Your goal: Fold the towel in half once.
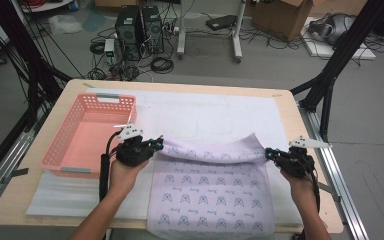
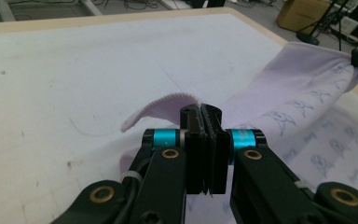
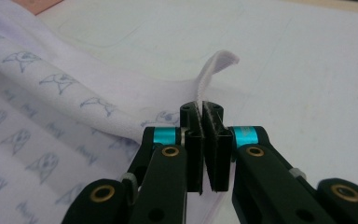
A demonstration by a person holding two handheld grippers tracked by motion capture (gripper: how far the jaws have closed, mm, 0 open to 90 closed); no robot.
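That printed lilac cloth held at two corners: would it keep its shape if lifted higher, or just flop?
Probably flop: the cloth sags between the left gripper and right gripper. It looks light, since thin pinches at its corners hold it up. It seems unlikely to slip, with both jaw pairs shut on its edge.

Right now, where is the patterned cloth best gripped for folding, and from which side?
At its two far corners, as here: the left hand-held gripper and right hand-held gripper each pinch a thin hemmed corner of the cloth, coming in from the outer sides.
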